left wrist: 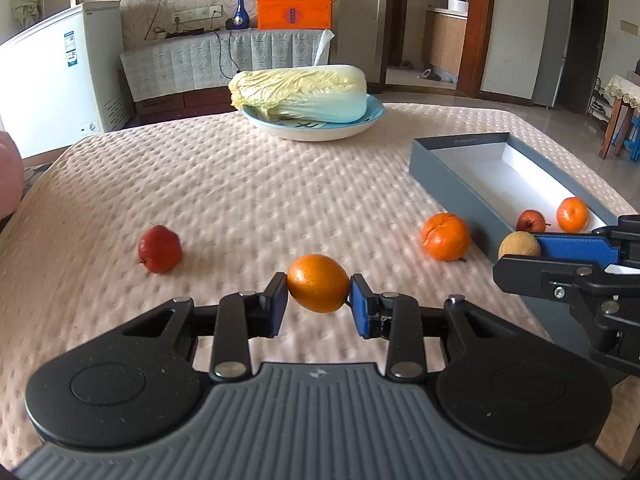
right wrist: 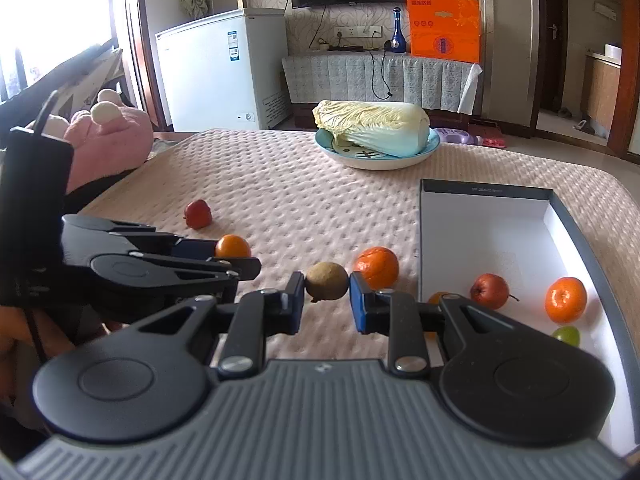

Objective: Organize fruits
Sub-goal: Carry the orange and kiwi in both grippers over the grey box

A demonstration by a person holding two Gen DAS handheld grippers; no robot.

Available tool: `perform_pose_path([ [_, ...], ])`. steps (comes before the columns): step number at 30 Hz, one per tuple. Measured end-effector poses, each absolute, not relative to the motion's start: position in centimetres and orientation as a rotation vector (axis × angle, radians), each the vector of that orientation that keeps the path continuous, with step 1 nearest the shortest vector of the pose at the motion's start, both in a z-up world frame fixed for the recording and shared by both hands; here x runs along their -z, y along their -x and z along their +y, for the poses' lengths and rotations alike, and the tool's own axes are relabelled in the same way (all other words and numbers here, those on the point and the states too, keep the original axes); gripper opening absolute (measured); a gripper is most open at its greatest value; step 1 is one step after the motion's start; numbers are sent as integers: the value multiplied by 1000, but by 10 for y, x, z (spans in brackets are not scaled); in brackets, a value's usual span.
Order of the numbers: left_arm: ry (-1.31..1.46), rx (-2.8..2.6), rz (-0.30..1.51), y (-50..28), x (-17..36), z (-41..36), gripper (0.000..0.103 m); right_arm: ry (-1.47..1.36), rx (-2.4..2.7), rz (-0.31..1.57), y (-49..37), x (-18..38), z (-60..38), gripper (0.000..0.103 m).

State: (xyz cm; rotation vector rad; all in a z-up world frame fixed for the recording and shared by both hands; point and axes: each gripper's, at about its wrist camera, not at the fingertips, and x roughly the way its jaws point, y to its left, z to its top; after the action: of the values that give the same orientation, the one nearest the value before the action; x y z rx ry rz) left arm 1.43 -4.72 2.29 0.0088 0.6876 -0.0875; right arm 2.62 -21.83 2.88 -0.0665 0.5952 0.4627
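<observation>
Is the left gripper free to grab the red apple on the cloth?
Probably not yet: the left gripper is shut on an orange. The path to the apple looks clear.

The cloth (left wrist: 240, 184) on the table is looking quilted and matt, with small dimples. The plate (left wrist: 312, 130) is shining like glazed ceramic. The box (right wrist: 500, 232) is looking like smooth matt cardboard. The orange (left wrist: 318, 283) is showing a glossy skin, and the gripper (left wrist: 319, 300) is looking like matt black plastic with metal pins.
</observation>
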Motion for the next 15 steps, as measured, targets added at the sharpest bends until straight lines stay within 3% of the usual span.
perform_pose_path([
  [15,-14,145,662,-17,-28,-83,39,57,-420,585,-23,-34,-248,27],
])
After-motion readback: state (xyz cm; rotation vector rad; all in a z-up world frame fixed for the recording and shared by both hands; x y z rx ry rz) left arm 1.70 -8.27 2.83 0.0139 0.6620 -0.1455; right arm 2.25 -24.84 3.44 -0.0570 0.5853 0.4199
